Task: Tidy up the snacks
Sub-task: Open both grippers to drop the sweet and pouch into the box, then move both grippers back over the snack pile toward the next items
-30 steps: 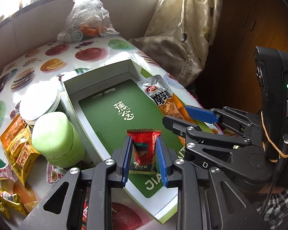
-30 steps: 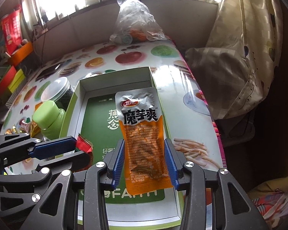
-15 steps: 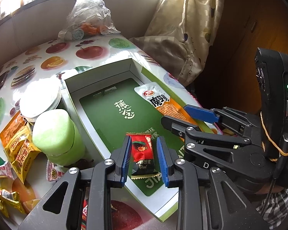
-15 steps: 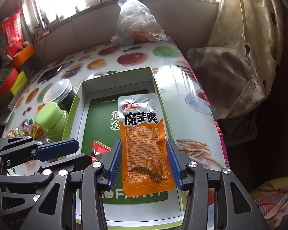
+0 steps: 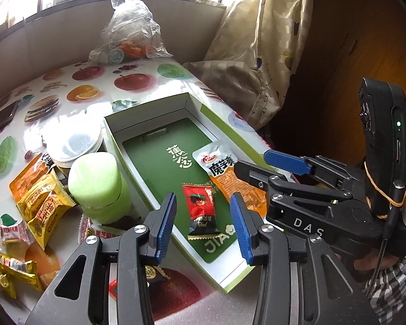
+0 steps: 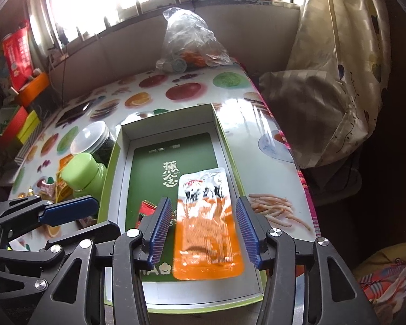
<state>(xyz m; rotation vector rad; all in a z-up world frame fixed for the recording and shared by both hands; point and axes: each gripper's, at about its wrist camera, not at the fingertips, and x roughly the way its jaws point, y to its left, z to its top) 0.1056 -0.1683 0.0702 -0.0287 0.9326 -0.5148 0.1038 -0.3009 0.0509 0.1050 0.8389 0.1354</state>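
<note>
A shallow white box with a green floor lies on the fruit-print table. A small red candy packet rests flat on that floor between the pads of my left gripper. Its jaws are opening and neither pad touches the candy. An orange snack packet, blurred, lies along the box's right side between the pads of my right gripper. Those jaws are opening too, with a thin gap on each side of the packet. In the left wrist view the orange packet lies partly under the right gripper's fingers.
A green bottle and a clear-lidded jar stand against the box's left wall. Several yellow and orange snack packets lie left of them. A plastic bag sits at the back. The table's right edge borders a curtain.
Both grippers have opened. The red candy, held upright before, now lies flat on the box floor. The orange packet has slipped from the right pads down into the box.
</note>
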